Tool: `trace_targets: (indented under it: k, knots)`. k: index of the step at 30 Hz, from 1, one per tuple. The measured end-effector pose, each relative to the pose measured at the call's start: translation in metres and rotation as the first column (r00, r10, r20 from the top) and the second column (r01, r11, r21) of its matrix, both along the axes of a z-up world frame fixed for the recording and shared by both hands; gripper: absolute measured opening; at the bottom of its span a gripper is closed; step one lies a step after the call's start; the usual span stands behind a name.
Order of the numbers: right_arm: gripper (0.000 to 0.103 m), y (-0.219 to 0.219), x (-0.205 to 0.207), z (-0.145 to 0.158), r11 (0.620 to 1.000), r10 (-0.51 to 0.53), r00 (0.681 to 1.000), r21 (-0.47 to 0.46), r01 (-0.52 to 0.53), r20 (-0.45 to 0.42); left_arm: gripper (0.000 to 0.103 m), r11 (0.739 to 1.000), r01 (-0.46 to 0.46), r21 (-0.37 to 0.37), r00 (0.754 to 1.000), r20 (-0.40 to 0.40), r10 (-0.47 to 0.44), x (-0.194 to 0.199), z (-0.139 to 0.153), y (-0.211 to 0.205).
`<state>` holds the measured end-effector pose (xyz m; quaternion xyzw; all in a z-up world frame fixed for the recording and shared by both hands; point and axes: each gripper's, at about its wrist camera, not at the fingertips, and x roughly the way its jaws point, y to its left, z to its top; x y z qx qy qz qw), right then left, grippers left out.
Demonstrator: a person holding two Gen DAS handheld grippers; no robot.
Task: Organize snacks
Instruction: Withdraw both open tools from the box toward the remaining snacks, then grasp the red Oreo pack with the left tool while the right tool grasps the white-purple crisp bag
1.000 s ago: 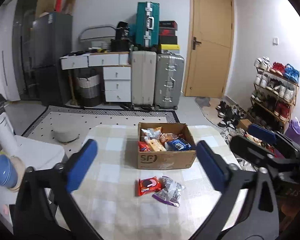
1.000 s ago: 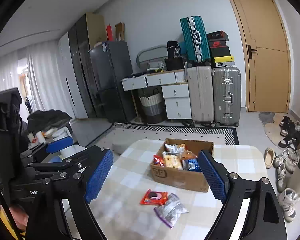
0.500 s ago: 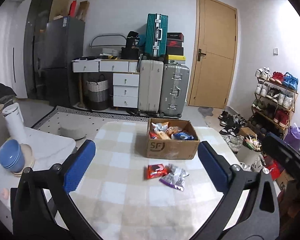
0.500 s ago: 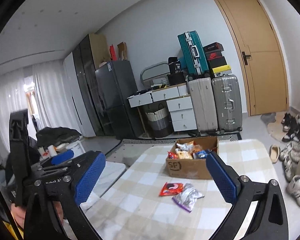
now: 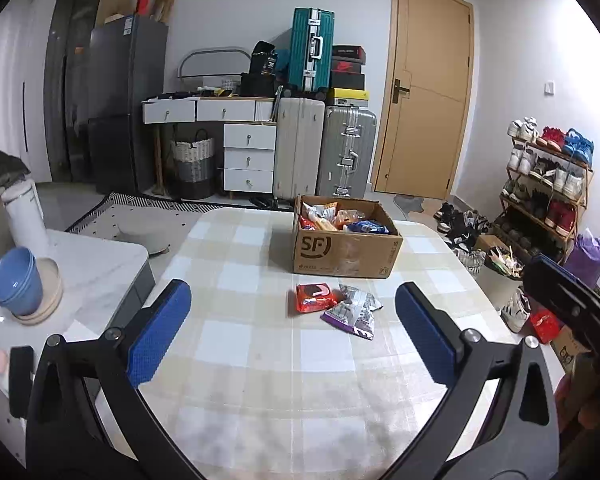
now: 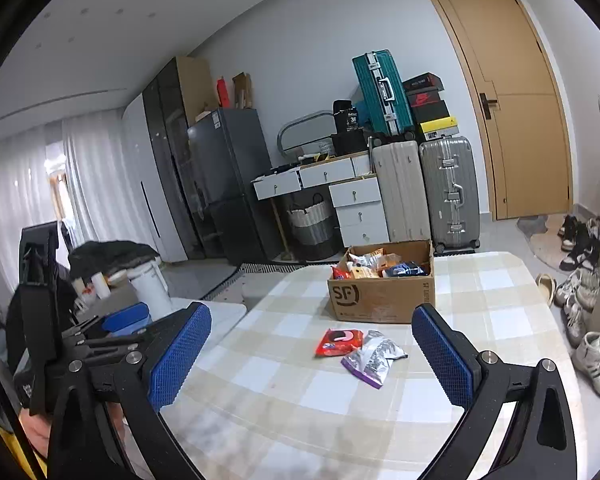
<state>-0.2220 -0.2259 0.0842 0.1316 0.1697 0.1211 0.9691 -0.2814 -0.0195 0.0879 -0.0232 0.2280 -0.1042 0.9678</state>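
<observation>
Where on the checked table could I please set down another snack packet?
The near half of the table, in front of the red packet and purple packet, is bare, as is the strip left of the cardboard box. The box itself is crowded.

Worktop (image 5: 260, 360): matt checked cloth. Box (image 5: 346, 254): plain brown cardboard, dull. Red packet (image 5: 315, 297): glossy plastic film. Purple packet (image 5: 354, 312): crinkled, shiny foil. Hand-held gripper pads (image 5: 160, 338): blue, rough-textured; frames black matt plastic.

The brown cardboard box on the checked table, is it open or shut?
Open: the brown cardboard box has no flaps across its top, and snack packets show inside.
</observation>
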Motion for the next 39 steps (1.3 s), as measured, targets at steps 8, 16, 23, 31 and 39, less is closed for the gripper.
trace_targets:
  k: [8, 16, 23, 31, 39]
  knots:
    - [0.102, 0.002, 0.032, -0.038, 1.000, 0.011, 0.996, -0.003, -0.011, -0.086, 0.102, 1.000, 0.010, 0.029, 0.997, -0.078, -0.008, 0.048, -0.033, -0.015]
    - [0.102, -0.008, 0.085, -0.092, 1.000, 0.003, 0.972, 0.009, -0.001, -0.233, 0.102, 0.998, 0.021, 0.053, 0.985, -0.171, -0.012, 0.103, -0.083, -0.032]
    - [0.102, -0.017, 0.142, -0.114, 1.000, 0.002, 0.948, 0.029, 0.008, -0.317, 0.102, 1.000, 0.010, 0.025, 0.965, -0.263, -0.003, 0.171, -0.107, -0.031]
    - [0.102, -0.017, 0.209, -0.090, 0.997, 0.010, 0.954, -0.064, -0.030, -0.300, 0.102, 0.998, 0.037, 0.042, 0.969, -0.246, -0.026, 0.244, -0.093, -0.043]
    - [0.098, -0.008, 0.260, -0.145, 0.991, 0.013, 0.897, -0.113, -0.070, -0.442, 0.101, 0.999, 0.027, 0.040, 0.945, -0.328, -0.013, 0.293, -0.128, -0.052]
